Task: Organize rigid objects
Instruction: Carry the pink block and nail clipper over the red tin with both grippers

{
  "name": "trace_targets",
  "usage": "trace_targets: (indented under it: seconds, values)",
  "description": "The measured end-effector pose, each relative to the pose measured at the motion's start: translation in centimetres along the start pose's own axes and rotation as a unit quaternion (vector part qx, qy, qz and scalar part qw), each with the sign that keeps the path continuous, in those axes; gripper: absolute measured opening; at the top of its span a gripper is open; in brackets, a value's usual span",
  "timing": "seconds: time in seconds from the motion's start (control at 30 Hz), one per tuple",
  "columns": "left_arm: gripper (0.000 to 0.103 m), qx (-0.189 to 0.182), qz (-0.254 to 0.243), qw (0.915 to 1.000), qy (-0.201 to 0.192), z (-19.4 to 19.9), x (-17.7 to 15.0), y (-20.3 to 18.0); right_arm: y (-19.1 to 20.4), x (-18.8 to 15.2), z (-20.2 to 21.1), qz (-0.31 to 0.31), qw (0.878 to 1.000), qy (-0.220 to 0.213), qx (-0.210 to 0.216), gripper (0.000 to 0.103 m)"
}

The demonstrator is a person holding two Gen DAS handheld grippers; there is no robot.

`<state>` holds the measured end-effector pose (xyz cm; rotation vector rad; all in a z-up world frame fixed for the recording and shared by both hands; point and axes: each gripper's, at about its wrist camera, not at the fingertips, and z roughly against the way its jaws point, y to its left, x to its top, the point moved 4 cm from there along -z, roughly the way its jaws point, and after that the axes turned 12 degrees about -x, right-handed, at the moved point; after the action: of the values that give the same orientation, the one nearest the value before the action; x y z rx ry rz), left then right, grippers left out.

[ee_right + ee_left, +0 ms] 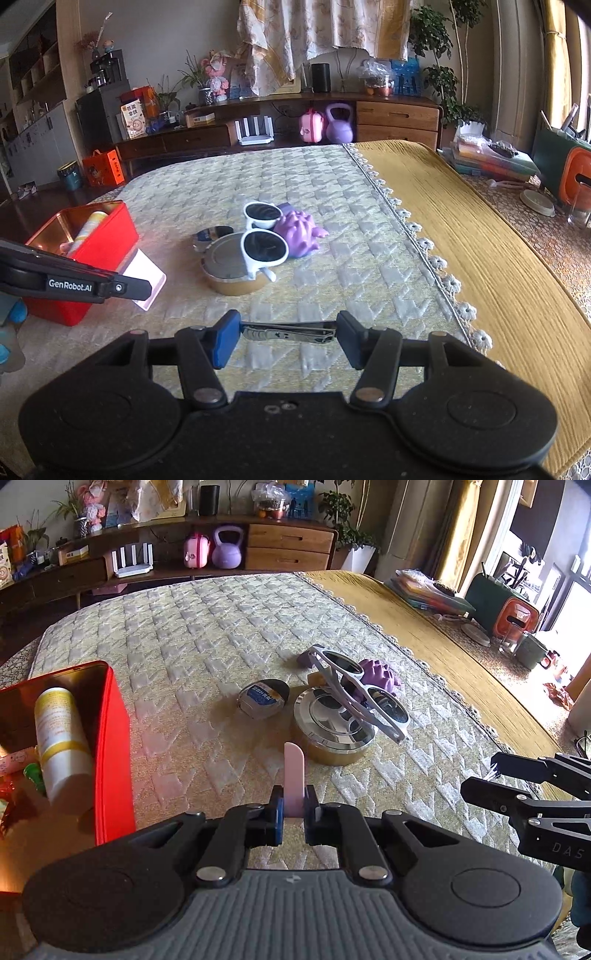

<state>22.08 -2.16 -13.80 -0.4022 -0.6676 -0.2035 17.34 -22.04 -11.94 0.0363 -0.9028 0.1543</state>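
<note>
The left gripper (294, 808) is clamped on a thin pink card (294, 783) standing upright; the right gripper (288, 334) pinches a silver nail clipper (290, 332) lengthwise; farther off, white sunglasses (264, 240) partly hide a round tin (225, 264); far left, the red box (92, 254).

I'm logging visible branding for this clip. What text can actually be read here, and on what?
"GenRobot.AI": on the left tongs, side arm.
"DAS": on the right tongs, arm, cut off.
White bottle in the red box: print too blurred.
Tape roll label: blurred.
Orange-and-white package on the cabinet: unreadable.
</note>
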Motion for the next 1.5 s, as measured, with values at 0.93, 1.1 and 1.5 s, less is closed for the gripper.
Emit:
trace_targets:
  seconds: [0.93, 1.1, 1.5]
  values:
    - [0.01, 0.087, 0.067, 0.9915, -0.07, 14.5, -1.7, 8.4, 14.9, 5.3, 5.5, 0.112, 0.987, -0.056, 0.103, 0.056]
    - [0.01, 0.104, 0.078, 0.9887, -0.074, 15.3, -1.7, 10.8, 17.2, 5.9, 4.5, 0.122, 0.985, -0.048, 0.113, 0.056]
    - [0.01, 0.135, 0.093, 0.9839, -0.072, 14.8, -0.9, 16.8, 23.9, 6.1, 1.6, 0.163, 0.978, -0.033, 0.126, 0.056]
